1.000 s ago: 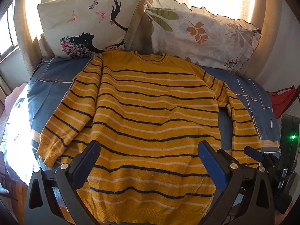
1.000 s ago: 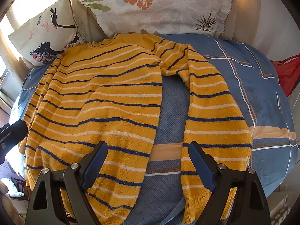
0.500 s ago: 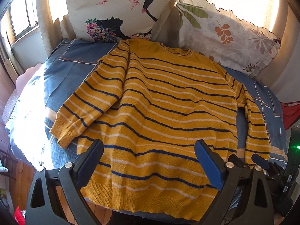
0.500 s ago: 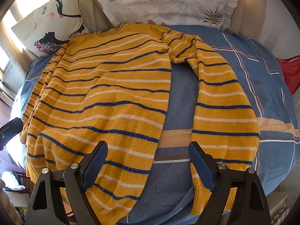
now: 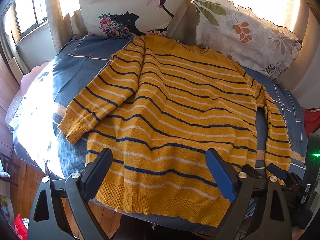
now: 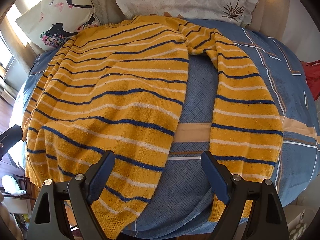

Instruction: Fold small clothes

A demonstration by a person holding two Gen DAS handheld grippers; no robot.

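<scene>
Blue pads line both claws, and each one stands spread wide with nothing pinched between its fingers. The left gripper (image 5: 158, 172) hangs above the bottom hem of the yellow striped sweater (image 5: 180, 110); its jaws have just been drawing in a little, yet the knit only lies below the gap and neither pad presses on it. Just past that claw the ribbed hem droops slightly over the near edge of the blue bedspread (image 5: 80, 64). Further out, on the claw's left, one sleeve (image 5: 104, 96) lies bent alongside the body, its cuff resting on the cover. The right gripper (image 6: 158, 173) hovers over the strip of bare blue cover between the sweater's body and the other sleeve (image 6: 246, 110), its left finger above the body's edge and its right finger above the sleeve's lower end, near the cuff. Beyond it the sleeve runs away from the claw and joins the shoulder with a small bunch of folds. The sweater lies flat and face up, neck farthest from both claws. Behind the neck, a cream cushion (image 5: 130, 10) printed with a dark silhouette and butterflies leans upright beside a leaf-print pillow (image 5: 250, 30). Off to the right claw's far right, something red (image 6: 312, 76) shows at the bed's edge.
</scene>
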